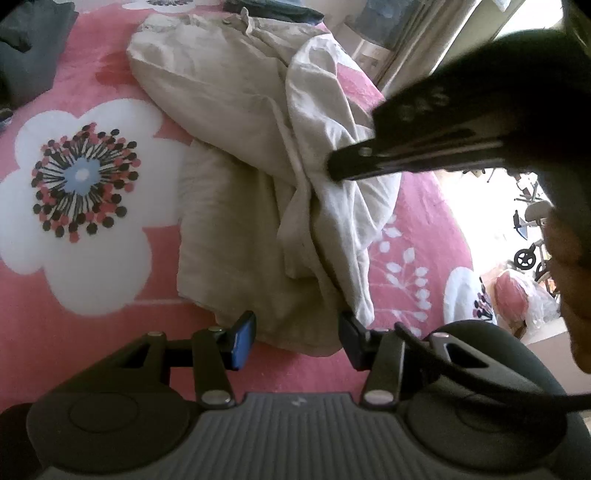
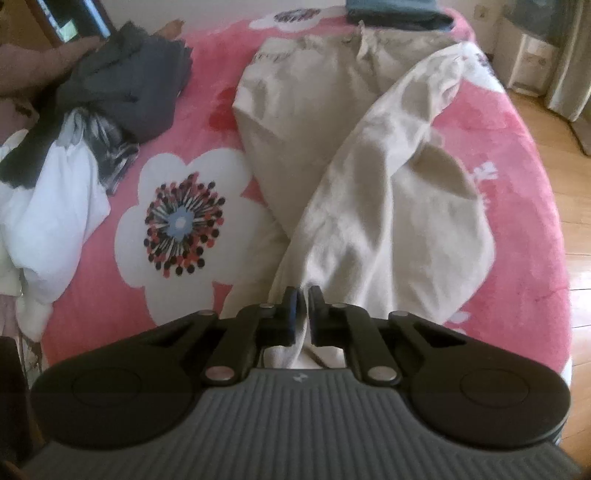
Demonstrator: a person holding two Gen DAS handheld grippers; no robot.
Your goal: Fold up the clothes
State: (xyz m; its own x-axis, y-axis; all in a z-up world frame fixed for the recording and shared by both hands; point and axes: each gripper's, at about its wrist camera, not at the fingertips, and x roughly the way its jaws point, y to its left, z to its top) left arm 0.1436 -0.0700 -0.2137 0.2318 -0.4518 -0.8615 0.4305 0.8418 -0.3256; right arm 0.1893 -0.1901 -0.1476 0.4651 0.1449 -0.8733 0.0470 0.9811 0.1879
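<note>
Beige trousers (image 1: pixel 229 122) lie crumpled on a pink flowered bedspread (image 1: pixel 74 302), waistband at the far end. In the left wrist view my left gripper (image 1: pixel 295 339) is open, its jaws on either side of the near leg hem, just above the bedspread. My right gripper (image 2: pixel 304 314) is shut on the other trouser leg (image 2: pixel 373 221) and holds its end lifted, the leg draped across the trousers. The right gripper also shows in the left wrist view (image 1: pixel 424 147), pinching the lifted leg.
A dark grey garment (image 2: pixel 133 92) and a white one (image 2: pixel 48 192) are piled at the bed's left. Folded dark clothes (image 2: pixel 399 14) sit at the far edge. The bed's right edge drops to a wooden floor (image 2: pixel 576 206). A person's arm (image 2: pixel 37 70) rests at far left.
</note>
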